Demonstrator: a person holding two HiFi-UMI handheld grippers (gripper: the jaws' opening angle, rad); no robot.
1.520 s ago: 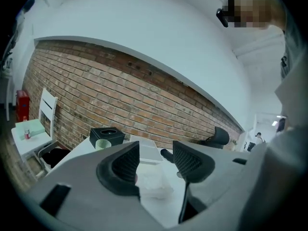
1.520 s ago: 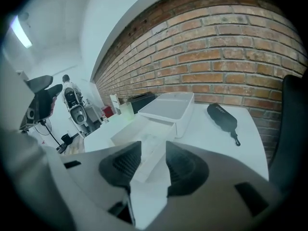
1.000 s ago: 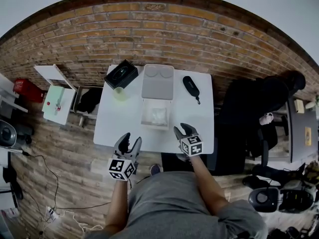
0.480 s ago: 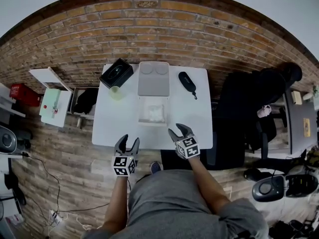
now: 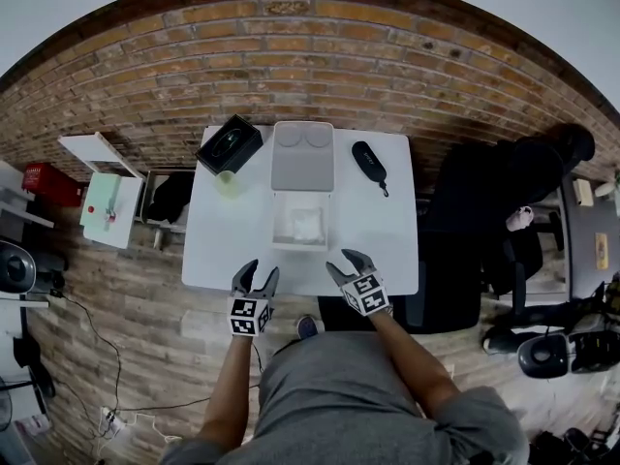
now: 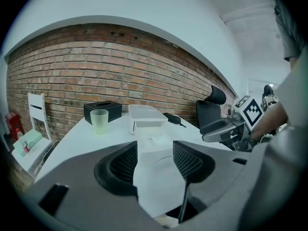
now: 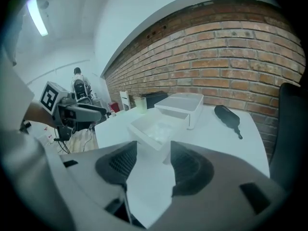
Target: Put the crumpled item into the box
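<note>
A white open box (image 5: pixel 287 241) stands mid-table with a crumpled white item (image 5: pixel 308 225) lying inside it; the same box (image 7: pixel 144 125) and crumpled item (image 7: pixel 161 128) show in the right gripper view. The box's lid (image 5: pixel 304 155) lies just behind it. My left gripper (image 5: pixel 260 269) hovers at the near table edge, left of the box, open and empty (image 6: pixel 155 150). To the right of it my right gripper (image 5: pixel 347 262) is open too (image 7: pixel 150 160); its jaws have just been opening, with nothing between them.
On the white table (image 5: pixel 387 231) a green cup (image 5: pixel 230 182) and a black tissue box (image 5: pixel 231 143) sit back left, a black case (image 5: pixel 369 163) back right. A black office chair (image 5: pixel 465 250) stands right of the table, a white stand (image 5: pixel 102 201) left.
My left gripper has sunk lower at the near table edge. The right gripper has shifted slightly and its jaws stand wider apart. The box and crumpled item have not moved.
</note>
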